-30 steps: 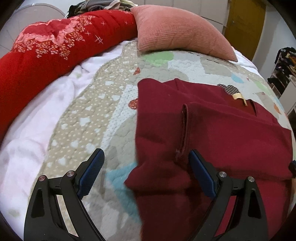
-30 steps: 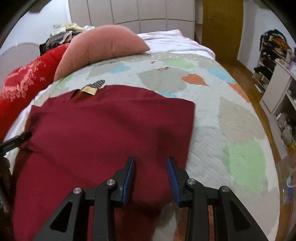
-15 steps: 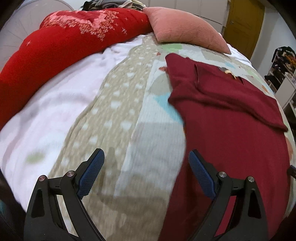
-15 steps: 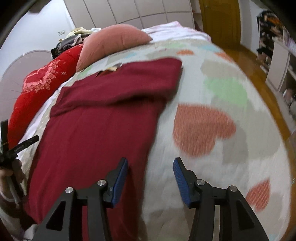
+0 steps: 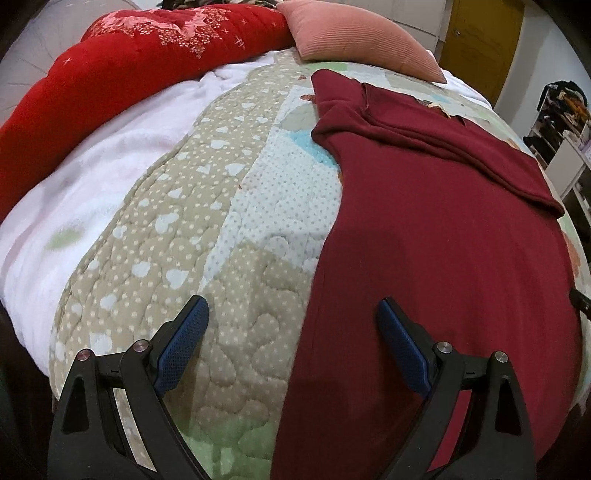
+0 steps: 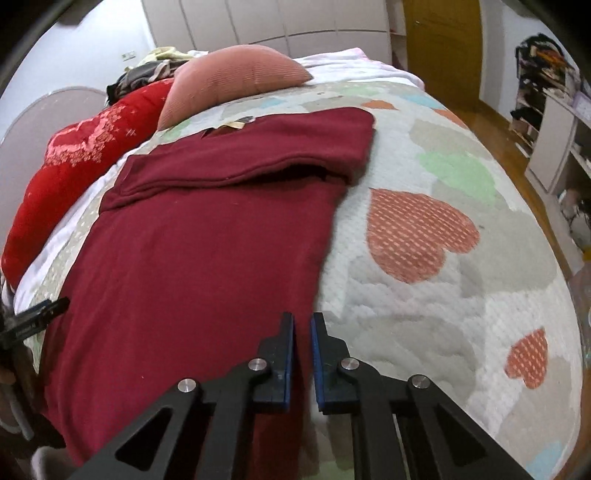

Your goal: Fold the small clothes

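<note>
My right gripper clamped on maroon sweater hem edge; left gripper spread wide, straddling opposite edge. Long axis runs away toward pillow.

Home bedroom: quilted bed, pillow, wardrobe.

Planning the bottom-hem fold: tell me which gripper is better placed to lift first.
Right. The right gripper is nearly shut around the maroon garment edge near the hem; the left gripper is wide open, straddling its other edge, gripping nothing.
</note>
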The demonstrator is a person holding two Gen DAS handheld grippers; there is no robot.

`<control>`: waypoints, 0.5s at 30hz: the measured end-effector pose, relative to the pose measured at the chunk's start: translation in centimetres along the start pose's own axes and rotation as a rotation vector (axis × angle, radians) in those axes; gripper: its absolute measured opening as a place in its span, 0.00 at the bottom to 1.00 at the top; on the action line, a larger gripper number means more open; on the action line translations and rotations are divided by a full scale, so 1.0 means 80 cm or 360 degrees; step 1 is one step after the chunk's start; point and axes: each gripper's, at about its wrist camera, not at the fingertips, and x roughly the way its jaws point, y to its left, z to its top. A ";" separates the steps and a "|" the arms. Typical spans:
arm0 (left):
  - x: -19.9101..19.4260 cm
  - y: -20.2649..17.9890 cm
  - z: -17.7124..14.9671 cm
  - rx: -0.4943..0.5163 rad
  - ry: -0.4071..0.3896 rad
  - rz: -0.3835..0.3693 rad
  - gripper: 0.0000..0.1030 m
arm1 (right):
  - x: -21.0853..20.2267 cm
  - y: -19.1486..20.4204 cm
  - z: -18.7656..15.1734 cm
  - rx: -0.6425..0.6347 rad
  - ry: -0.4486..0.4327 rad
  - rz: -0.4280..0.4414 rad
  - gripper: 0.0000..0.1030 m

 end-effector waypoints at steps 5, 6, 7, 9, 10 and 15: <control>-0.002 -0.004 -0.005 0.0008 -0.0024 0.0041 0.90 | -0.007 -0.005 -0.008 0.0036 -0.0021 -0.0012 0.06; -0.002 -0.004 -0.005 0.0010 -0.0026 0.0047 0.90 | -0.010 -0.006 -0.009 0.0046 -0.0028 -0.0012 0.06; -0.002 -0.005 -0.005 0.0012 -0.0027 0.0050 0.90 | -0.013 -0.006 -0.009 0.0056 -0.0040 -0.0013 0.06; -0.002 -0.005 -0.006 0.0012 -0.0026 0.0051 0.90 | -0.018 -0.005 -0.011 0.0055 -0.0057 -0.0024 0.06; -0.002 -0.005 -0.006 0.0011 -0.0026 0.0051 0.90 | -0.019 -0.002 -0.011 0.0043 -0.0056 -0.0036 0.06; -0.002 -0.006 -0.007 0.0018 -0.0042 0.0058 0.90 | -0.014 -0.007 -0.017 0.0093 -0.0050 -0.0022 0.05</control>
